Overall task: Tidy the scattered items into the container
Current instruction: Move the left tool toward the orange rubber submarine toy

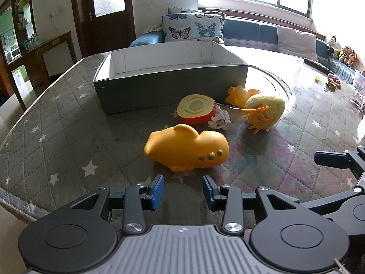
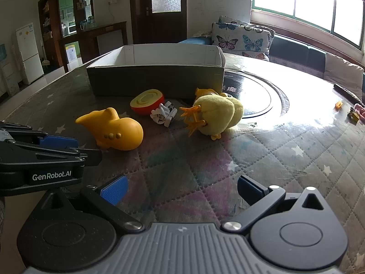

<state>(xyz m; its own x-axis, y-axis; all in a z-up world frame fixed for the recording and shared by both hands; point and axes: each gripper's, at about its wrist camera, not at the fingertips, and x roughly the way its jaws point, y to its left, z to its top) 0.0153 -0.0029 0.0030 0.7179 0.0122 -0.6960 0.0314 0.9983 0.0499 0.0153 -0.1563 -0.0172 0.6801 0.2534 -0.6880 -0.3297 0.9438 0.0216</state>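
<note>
Room: a living room with a dark door, a bright window and a sofa carrying butterfly cushions; the work surface is a quilted star-print table cover (image 1: 57, 123).

Left wrist view, landmark: the grey cardboard box (image 1: 168, 91), open-topped, white inside, nothing visible in it from this angle.
Left wrist view, toys: all lie on the camera side of the box. The red-and-yellow toy apple half (image 1: 196, 109) sits just in front of its near wall; a small white wind-up toy (image 1: 219, 119) touches the apple half; the yellow plush chick (image 1: 265, 111) and an orange rubber duck (image 1: 241, 93) lie off the box's near right corner.
Left wrist view, target: the orange toy submarine (image 1: 187, 148) lies on its side, nearest the camera.
Left wrist view, left gripper (image 1: 183, 191): jaws parted, empty, just short of the submarine and lined up on it.

Right wrist view, right gripper (image 2: 182, 191): spread wide, empty, over bare cover, well apart from the toys.
Right wrist view, toys: same row before the box (image 2: 157, 82); submarine (image 2: 114, 132) leftmost, chick (image 2: 216, 116) rightmost.

Step, as I judge it: grasp the submarine first.
How to do it well: open wider than the hull, straddle the narrower waist behind the tower, close gently on the smooth body, lift clear of the box wall before release.
</note>
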